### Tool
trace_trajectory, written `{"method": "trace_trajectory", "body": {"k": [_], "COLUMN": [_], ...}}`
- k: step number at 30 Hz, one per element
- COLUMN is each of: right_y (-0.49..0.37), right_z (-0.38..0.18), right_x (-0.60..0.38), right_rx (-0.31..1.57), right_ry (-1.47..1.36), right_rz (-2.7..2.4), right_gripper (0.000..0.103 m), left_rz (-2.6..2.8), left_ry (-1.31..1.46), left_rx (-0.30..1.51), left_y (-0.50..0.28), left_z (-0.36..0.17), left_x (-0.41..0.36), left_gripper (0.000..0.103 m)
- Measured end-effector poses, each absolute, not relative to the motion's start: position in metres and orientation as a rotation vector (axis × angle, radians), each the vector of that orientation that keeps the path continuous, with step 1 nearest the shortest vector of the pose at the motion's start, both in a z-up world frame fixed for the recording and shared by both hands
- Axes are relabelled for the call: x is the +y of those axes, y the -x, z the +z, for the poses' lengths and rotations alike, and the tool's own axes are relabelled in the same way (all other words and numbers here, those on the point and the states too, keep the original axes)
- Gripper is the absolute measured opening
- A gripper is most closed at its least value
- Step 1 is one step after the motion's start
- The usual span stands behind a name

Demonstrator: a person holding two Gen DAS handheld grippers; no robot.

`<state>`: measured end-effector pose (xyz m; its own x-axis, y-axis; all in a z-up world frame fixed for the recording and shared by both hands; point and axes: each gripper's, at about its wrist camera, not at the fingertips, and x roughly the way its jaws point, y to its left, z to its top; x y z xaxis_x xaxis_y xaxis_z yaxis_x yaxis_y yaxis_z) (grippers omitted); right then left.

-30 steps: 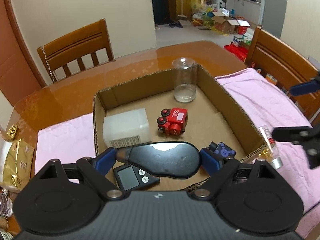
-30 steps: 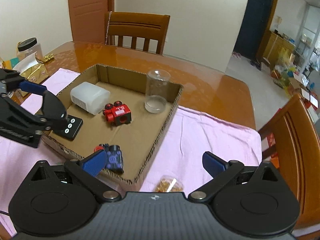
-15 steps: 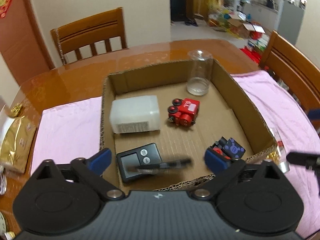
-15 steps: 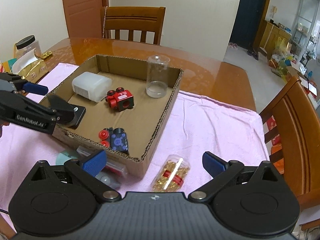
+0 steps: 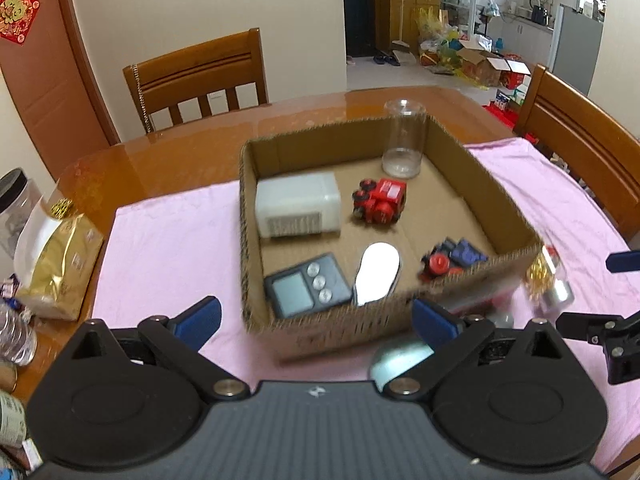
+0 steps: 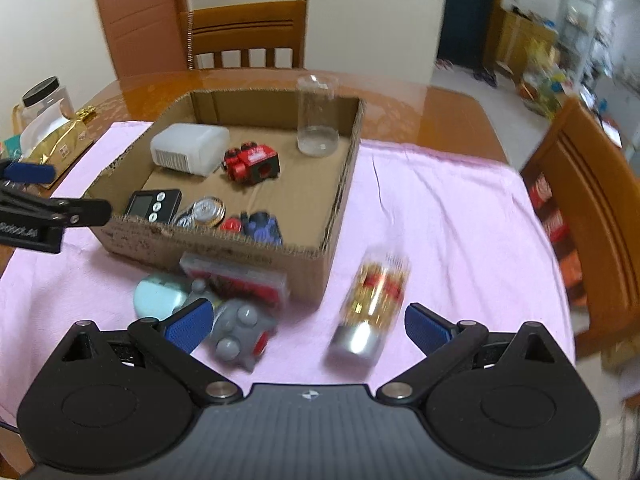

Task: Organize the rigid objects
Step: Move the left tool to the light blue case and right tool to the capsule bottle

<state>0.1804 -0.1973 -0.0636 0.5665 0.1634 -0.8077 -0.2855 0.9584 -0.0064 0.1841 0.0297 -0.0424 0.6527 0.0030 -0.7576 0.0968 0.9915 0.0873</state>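
A cardboard box (image 5: 456,144) (image 6: 344,184) on a pink cloth holds a white container (image 5: 298,210), a red toy (image 5: 380,206), a clear jar (image 5: 402,144), a black timer (image 5: 306,290), a shiny oval mirror-like piece (image 5: 378,274) and a dark blue toy (image 5: 454,258). My left gripper (image 5: 316,320) is open and empty, in front of the box's near wall. My right gripper (image 6: 308,326) is open and empty over the cloth. A clear tube of gold and red pieces (image 6: 374,306) lies between its fingers. A grey toy (image 6: 240,334), a pale blue disc (image 6: 158,296) and a red case (image 6: 236,282) lie before the box.
Wooden chairs stand behind (image 5: 200,76) and to the right (image 5: 580,144) of the brown table (image 5: 168,156). A gold bag (image 5: 60,256) and a black-lidded jar (image 5: 14,200) sit at the left table edge. The pink cloth (image 6: 440,216) spreads right of the box.
My left gripper let go of the black oval piece, which now lies in the box shiny side up, and pulled back out. My right gripper also drew back, bringing the tube and grey toy into view.
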Motion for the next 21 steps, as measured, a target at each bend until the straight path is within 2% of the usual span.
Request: {"method": "trace_trajectory", "body": {"k": [10,21], "right_y": [-0.147,-0.191], "right_z": [-0.089,-0.099], "right_x": [-0.209,-0.235], "right_rx": [1.003,0.957], "right_ry": [0.046,0.239], "right_rz": [0.176,0.465], "right_gripper": [0.103,0.103], "left_rz": [-0.071,0.132], "left_ry": [-0.035,0.041], "left_rx": [0.904,0.961], "left_y": [-0.157,-0.15], "left_z": [-0.061,-0.086], "left_x": [0.035,0.016], "left_gripper": [0.101,0.101]}}
